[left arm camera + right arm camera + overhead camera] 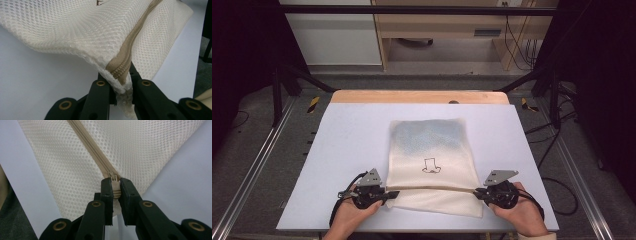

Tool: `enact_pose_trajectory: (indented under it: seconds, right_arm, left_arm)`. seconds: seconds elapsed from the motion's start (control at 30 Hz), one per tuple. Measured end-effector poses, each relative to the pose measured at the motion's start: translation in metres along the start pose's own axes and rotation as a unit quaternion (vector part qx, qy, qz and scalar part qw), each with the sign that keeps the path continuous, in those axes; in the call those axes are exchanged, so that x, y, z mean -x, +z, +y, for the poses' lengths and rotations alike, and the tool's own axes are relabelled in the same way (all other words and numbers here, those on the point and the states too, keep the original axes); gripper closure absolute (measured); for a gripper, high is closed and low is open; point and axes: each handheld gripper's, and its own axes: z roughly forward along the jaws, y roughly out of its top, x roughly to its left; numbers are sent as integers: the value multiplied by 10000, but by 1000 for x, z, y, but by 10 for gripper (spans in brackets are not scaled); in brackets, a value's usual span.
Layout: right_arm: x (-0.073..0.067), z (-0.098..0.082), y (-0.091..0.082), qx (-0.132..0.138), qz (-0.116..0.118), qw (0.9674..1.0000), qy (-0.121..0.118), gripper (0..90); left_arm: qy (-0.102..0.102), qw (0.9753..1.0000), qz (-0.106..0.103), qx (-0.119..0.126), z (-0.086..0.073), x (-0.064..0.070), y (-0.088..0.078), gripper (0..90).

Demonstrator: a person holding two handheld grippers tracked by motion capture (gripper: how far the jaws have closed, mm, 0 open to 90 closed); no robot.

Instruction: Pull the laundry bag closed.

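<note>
A cream mesh bag (pixel 429 152) with a small black drawing lies flat on the pale table (pixel 352 135); a tan zipper (pixel 432 189) runs across its near end. My left gripper (pixel 388 194) is shut on the bag's left corner at the zipper's end (pixel 120 72), mesh bunched between the jaws. My right gripper (pixel 478 192) is shut on the zipper pull (pixel 115 186) at the bag's right edge, with the tan zipper tape (pixel 92 147) running away from it.
A wooden strip (pixel 419 96) edges the table's far side. Black frame legs (pixel 279 87) stand at both far corners, and cables (pixel 517 40) hang by the wooden furniture beyond. Metal rails (pixel 252 170) flank the table.
</note>
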Motion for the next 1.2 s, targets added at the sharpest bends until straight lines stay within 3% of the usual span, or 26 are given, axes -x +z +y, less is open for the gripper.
enact_pose_trajectory:
  seconds: [0.87,1.0,1.2]
  right_arm:
    - [1,-6,-4,-42,-111,9999,29,817]
    - [1,-6,-4,37,-78,9999,100,794]
    - [3,-6,-6,369,-204,9989,217,524]
  left_arm:
    - [53,10000,3,-26,2,2,0,830]
    - [28,9999,111,-76,2,2,-1,731]
    - [17,9992,391,65,4,3,-14,475]
